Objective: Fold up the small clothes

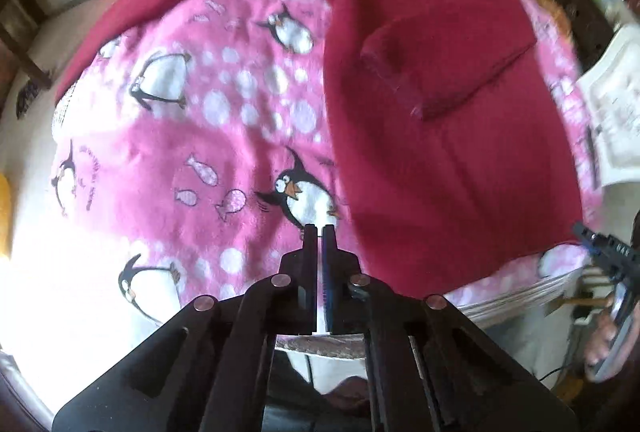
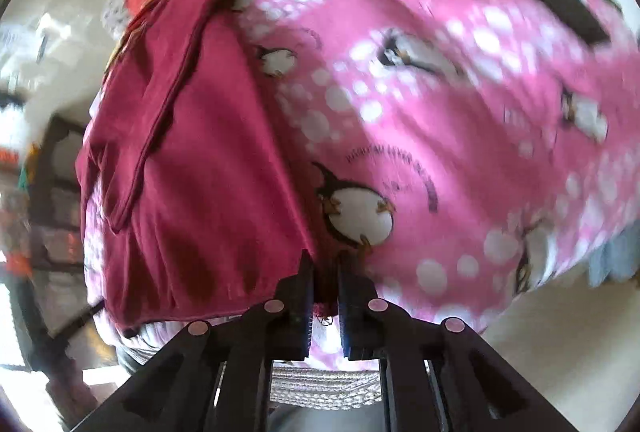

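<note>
Maroon T-shirt (image 1: 440, 136) lies on a pink penguin-print fleece blanket (image 1: 192, 136), which covers the work surface; in the left wrist view the shirt fills the span from twelve o'clock round to four o'clock, one long edge doubled across the top and a short sleeve (image 1: 448, 68) folded in flat over the body. By my judgement the fold is under way, not finished: the garment is still a broad, loose slab and needs at least another pass. Left gripper (image 1: 319, 228), at six o'clock, has its jaws clenched with no cloth visible between them, tips over the blanket just beside the shirt's edge. Right gripper (image 2: 325, 260) is pinched on the shirt's bottom hem (image 2: 324, 308), a frayed maroon bit showing between the pads. The shirt looks a soft, matte knit with stitched hems; the blanket is fuzzy, dotted white. Motion blur hides finer detail.
</note>
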Demonstrator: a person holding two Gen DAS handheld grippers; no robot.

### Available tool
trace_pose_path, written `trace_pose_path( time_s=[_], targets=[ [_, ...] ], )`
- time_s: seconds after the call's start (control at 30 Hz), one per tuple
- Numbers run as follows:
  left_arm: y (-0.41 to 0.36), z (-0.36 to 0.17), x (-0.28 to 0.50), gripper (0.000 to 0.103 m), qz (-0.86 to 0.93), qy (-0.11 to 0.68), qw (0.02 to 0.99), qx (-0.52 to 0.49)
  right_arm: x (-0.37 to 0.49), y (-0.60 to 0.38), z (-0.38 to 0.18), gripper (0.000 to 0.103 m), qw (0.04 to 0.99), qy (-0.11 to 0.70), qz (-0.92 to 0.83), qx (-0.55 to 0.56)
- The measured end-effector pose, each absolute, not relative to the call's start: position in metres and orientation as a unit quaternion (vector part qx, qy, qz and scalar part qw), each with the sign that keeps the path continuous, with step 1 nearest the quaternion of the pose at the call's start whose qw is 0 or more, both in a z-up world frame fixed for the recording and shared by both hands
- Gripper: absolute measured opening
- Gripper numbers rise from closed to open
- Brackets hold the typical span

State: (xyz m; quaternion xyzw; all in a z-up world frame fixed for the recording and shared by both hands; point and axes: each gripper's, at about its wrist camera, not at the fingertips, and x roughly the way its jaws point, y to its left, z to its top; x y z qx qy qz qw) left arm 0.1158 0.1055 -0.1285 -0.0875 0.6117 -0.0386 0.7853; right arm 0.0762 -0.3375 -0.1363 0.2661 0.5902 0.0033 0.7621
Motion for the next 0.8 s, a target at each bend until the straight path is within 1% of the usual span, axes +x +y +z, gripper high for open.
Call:
trace_pose_path(
  time_s=[0.03, 0.07, 0.1, 0.13, 0.17, 0.27, 0.4, 0.53, 0.63, 0.8],
  targets=[
    [0.111, -0.122, 0.115, 0.012, -0.032, 0.603, 0.793, -0.087, 0.073, -0.337, -0.127, 0.015, 0.768, 0.58, 0.007, 0.272],
    [0.118, -0.116, 0.117, 0.027, -0.02, 0.593, 0.8, -0.09, 0.07, -0.334, -0.113, 0.029, 0.779, 0.571, 0.004, 0.26],
    [0.124, -0.112, 0.119, 0.037, -0.013, 0.586, 0.804, -0.098, 0.07, -0.331, -0.099, 0.054, 0.79, 0.562, -0.002, 0.244],
    [0.135, -0.108, 0.122, 0.053, -0.004, 0.576, 0.808, -0.119, 0.068, -0.326, -0.085, 0.064, 0.803, 0.55, -0.003, 0.232],
    [0.144, -0.107, 0.125, 0.06, 0.002, 0.569, 0.811, -0.14, 0.068, -0.32, -0.072, 0.071, 0.815, 0.535, 0.004, 0.223],
    [0.174, -0.1, 0.137, 0.06, 0.016, 0.545, 0.805, -0.234, 0.075, -0.284, -0.04, 0.071, 0.831, 0.516, 0.052, 0.203],
    [0.223, -0.108, 0.147, 0.06, 0.032, 0.527, 0.779, -0.338, 0.093, -0.233, -0.028, 0.071, 0.829, 0.507, 0.123, 0.202],
    [0.277, -0.125, 0.159, 0.06, 0.06, 0.516, 0.75, -0.409, 0.13, -0.165, -0.036, 0.071, 0.812, 0.523, 0.187, 0.181],
    [0.329, -0.144, 0.163, 0.06, 0.104, 0.492, 0.723, -0.473, 0.154, -0.121, -0.046, 0.071, 0.803, 0.536, 0.213, 0.15],
    [0.38, -0.172, 0.184, 0.059, 0.143, 0.477, 0.691, -0.523, 0.193, -0.061, -0.07, 0.071, 0.778, 0.563, 0.249, 0.128]
  ],
)
